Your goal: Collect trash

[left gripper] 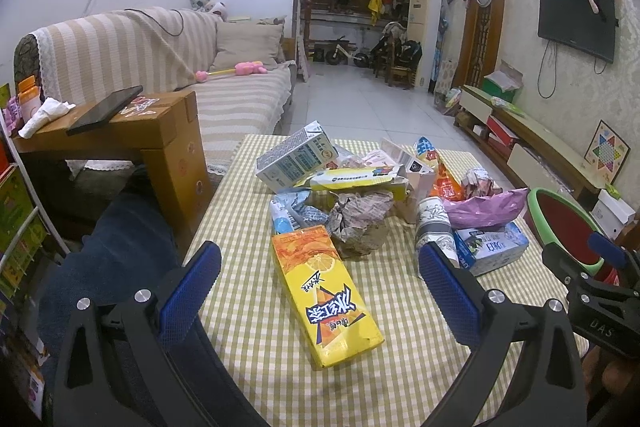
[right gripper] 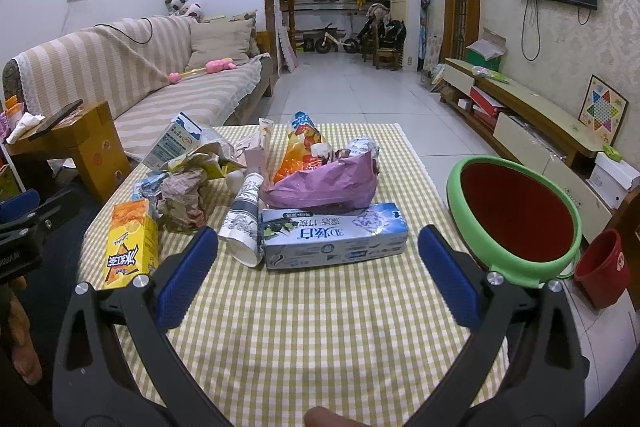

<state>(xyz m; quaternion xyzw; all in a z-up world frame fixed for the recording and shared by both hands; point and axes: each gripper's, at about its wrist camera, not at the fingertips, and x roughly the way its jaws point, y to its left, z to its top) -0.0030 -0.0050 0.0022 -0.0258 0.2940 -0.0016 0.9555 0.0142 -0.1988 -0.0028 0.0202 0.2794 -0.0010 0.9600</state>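
A pile of trash lies on the checked tablecloth (left gripper: 248, 347) (right gripper: 320, 327). A yellow iced-tea carton (left gripper: 324, 295) (right gripper: 128, 247) lies nearest my left gripper (left gripper: 320, 271), which is open, its jaws wide on either side of the carton. A blue-white toothpaste box (right gripper: 332, 235) (left gripper: 492, 247) lies just beyond my right gripper (right gripper: 320, 259), which is open and empty. A paper cup (right gripper: 244, 223) (left gripper: 436, 223), crumpled paper (left gripper: 360, 219) (right gripper: 184, 199), a purple bag (right gripper: 324, 187) (left gripper: 488, 207), snack packets (right gripper: 304, 143) and a milk carton (left gripper: 296, 159) (right gripper: 176, 139) lie behind. A green-rimmed red bin (right gripper: 516, 211) (left gripper: 564, 223) stands right of the table.
A striped sofa (left gripper: 168, 51) (right gripper: 132, 67) and a wooden side table (left gripper: 132, 135) with a phone stand to the left. A small red bucket (right gripper: 600, 267) sits on the floor at right, below the TV cabinet (right gripper: 532, 123). The right gripper's body shows at the left wrist view's right edge.
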